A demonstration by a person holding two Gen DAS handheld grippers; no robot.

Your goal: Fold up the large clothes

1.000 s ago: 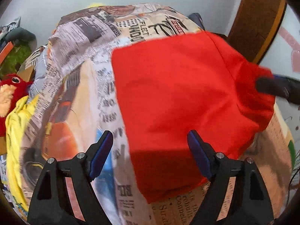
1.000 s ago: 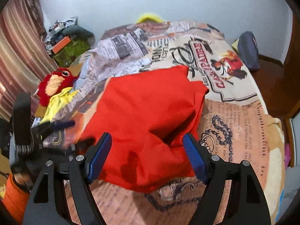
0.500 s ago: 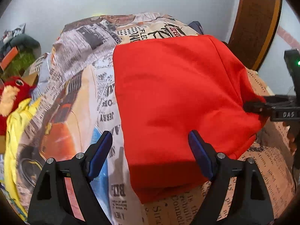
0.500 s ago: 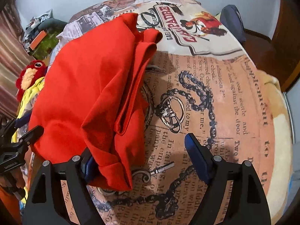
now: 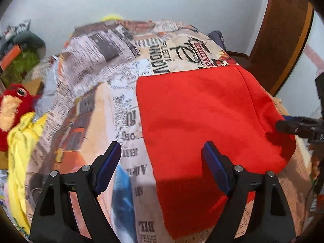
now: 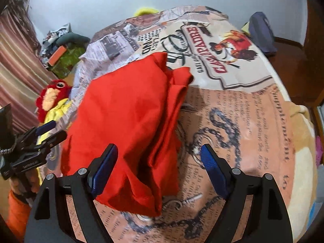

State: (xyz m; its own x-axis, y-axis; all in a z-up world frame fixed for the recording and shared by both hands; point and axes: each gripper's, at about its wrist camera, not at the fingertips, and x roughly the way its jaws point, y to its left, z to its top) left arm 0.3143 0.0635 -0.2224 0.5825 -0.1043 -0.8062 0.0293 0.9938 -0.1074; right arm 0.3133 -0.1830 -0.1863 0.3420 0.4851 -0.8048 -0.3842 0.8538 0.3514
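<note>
One red garment (image 5: 202,121), folded, on the newsprint bedspread (image 5: 97,64); two grippers.
Left gripper (image 5: 162,162) spread, empty; right gripper (image 6: 160,160) just been opening, cloth below, unclamped. One red plush toy (image 6: 52,95). Print reads "CASAPADRE".

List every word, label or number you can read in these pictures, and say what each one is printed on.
"CASAPADRE": red lettering in a banner on the printed bedspread.
"BILL": upside-down headline on the bedspread near the left gripper.
"JERRY": also upside-down, on the same spread.
Label on the left gripper's body, seen from the right wrist: too blurred.
Fine newsprint columns all over the spread: too small or blurred.
The red garment carries no text.
</note>
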